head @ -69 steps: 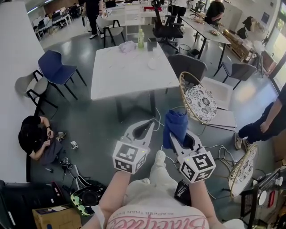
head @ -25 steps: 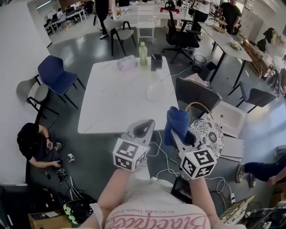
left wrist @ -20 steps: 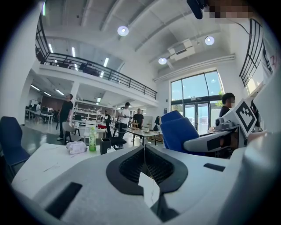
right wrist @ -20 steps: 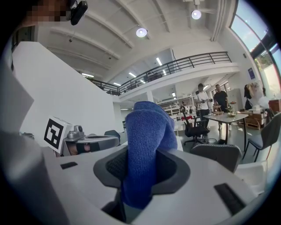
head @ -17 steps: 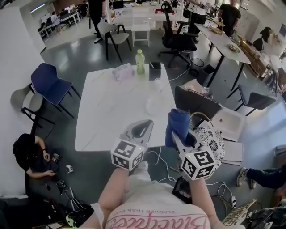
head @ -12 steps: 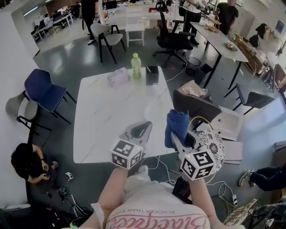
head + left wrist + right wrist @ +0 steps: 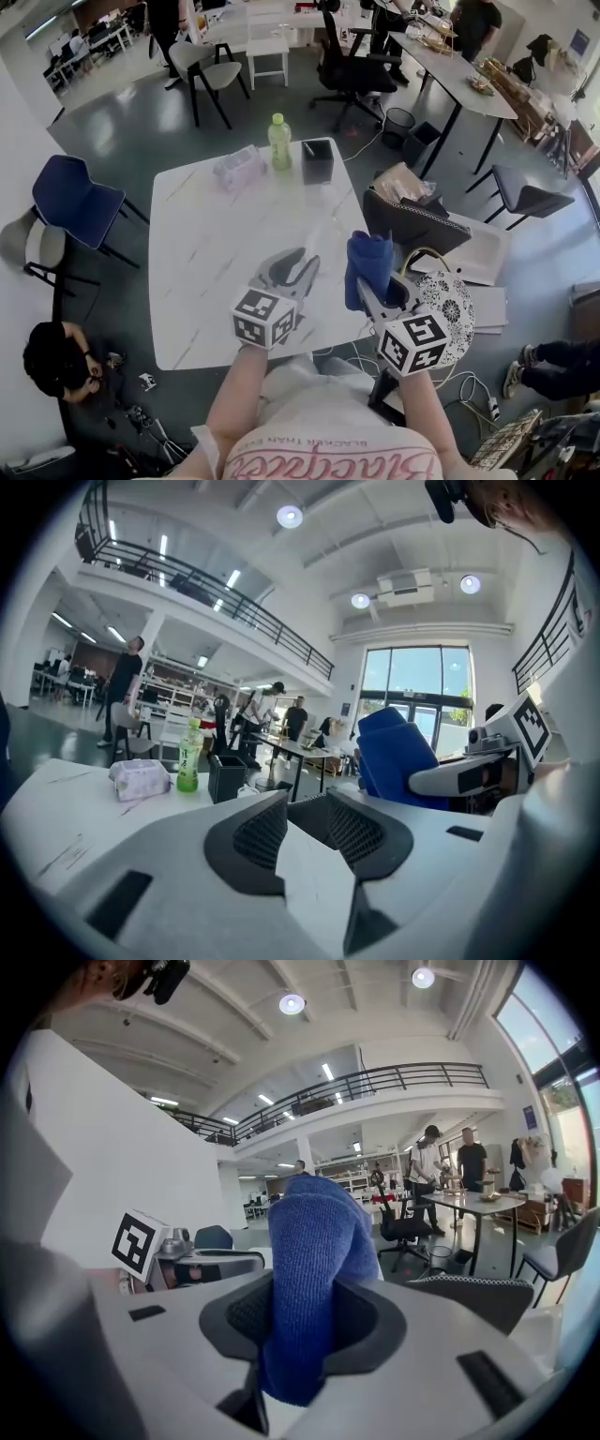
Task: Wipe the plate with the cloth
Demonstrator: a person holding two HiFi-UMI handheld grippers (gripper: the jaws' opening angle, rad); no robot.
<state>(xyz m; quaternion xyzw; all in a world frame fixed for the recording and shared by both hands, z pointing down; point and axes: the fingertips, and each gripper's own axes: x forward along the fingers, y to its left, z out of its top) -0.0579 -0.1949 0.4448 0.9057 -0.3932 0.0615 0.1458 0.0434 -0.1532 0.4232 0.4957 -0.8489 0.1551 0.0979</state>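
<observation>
The left gripper (image 7: 302,261) had its jaws a little apart, having just been opening, with nothing between them. The right gripper (image 7: 375,279) was clamped on the folded blue terry cloth (image 7: 367,255), which stood up out of the jaws with its long axis running along the gripper's own line. Both grippers were held side by side over the near edge of the white marble-patterned table (image 7: 202,272), pointing across it.

The see-through round plate (image 7: 323,230) showed only faintly against the tabletop (its rim was hard to trace). It seemed to lie just ahead of the two grippers, between their lines, forward and to the left of the cloth. Being round, it offered no long axis to line up with.

By my reading the empty left gripper was about as near to it as the cloth was. So the left looked placed to steady the near rim while the cloth came forward and inward onto the plate.
</observation>
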